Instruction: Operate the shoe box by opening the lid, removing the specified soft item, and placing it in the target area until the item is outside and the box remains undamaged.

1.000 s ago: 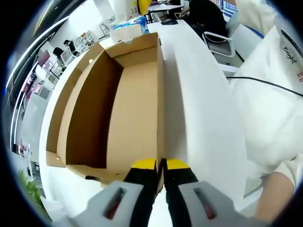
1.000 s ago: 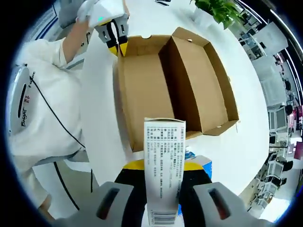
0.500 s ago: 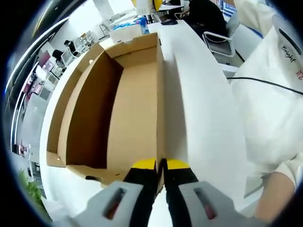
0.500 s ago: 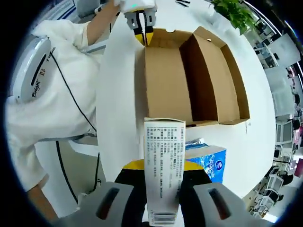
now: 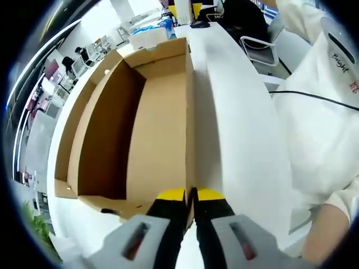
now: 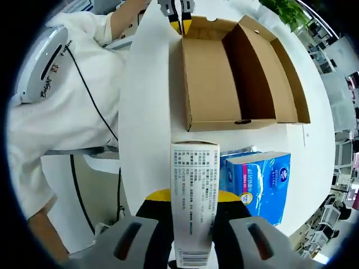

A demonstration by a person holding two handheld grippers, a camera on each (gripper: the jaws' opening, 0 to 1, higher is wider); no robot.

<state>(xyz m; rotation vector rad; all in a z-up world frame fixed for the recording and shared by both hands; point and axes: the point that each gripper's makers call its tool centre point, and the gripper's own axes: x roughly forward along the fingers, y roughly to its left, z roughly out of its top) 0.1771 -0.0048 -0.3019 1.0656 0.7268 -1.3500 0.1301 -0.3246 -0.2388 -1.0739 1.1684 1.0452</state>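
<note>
The brown cardboard shoe box [image 5: 160, 129] lies open on the white table [image 5: 235, 134], and its inside looks bare. My left gripper [image 5: 191, 194] is shut on the box's near wall at a corner. It also appears at the box's far corner as the left gripper [image 6: 180, 14], beyond the shoe box [image 6: 216, 73]. My right gripper [image 6: 193, 197] is shut on a white printed pack [image 6: 193, 179], held over the table's edge, short of the box. A blue tissue pack [image 6: 261, 182] lies on the table just beside the box's near end.
A person in white clothing [image 6: 61, 101] stands along the table's edge, with a black cable [image 5: 314, 98] across the clothes. An office chair [image 5: 261, 47] stands past the table. Green plants [image 6: 286, 8] sit at the far end of the table [image 6: 151, 112].
My right gripper has drawn back from the box with the white pack, so the box sits farther off and the blue pack shows in full. The left gripper has held still.
</note>
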